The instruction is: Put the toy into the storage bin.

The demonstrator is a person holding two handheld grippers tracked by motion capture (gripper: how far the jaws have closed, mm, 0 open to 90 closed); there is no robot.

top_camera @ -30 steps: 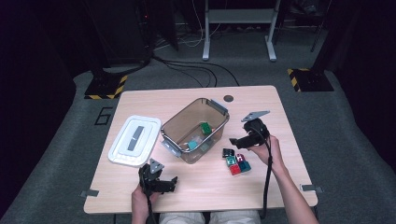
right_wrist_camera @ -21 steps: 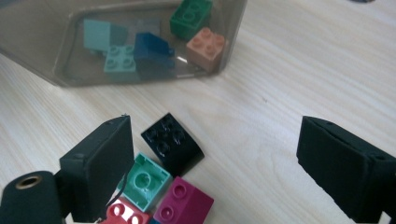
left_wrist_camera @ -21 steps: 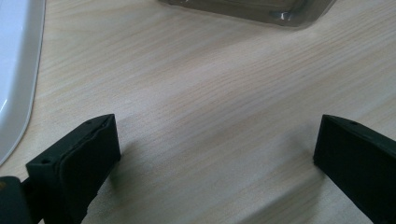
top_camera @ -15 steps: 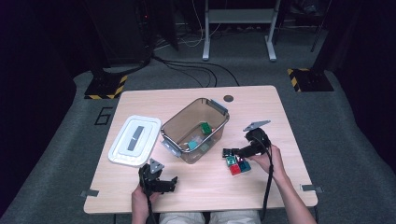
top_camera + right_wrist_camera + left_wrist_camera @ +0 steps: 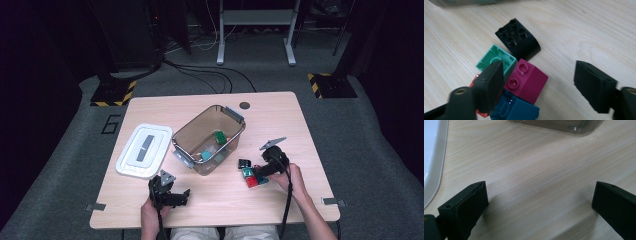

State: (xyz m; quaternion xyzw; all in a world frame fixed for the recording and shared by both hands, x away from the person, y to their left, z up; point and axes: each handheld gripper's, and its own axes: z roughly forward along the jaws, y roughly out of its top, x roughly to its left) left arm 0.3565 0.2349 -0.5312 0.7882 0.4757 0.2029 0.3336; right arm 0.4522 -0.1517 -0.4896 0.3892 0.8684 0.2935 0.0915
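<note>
Dark floor and cables surround a pale wooden desk (image 5: 280, 125) carrying a clear brown bin (image 5: 210, 137) and a white lid (image 5: 145, 150). Right of the bin, the right gripper (image 5: 539, 80) has just been closing its jaws; they stand half open around the magenta brick (image 5: 527, 80) in a cluster with green (image 5: 495, 60), black (image 5: 520, 37) and blue bricks (image 5: 515, 108), one pad beside it, the other apart. At the near edge, the left gripper (image 5: 539, 202) rests with jaws wide open over bare wood, holding nothing.

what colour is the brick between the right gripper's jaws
Magenta brick, clearest in the right gripper view.
</note>
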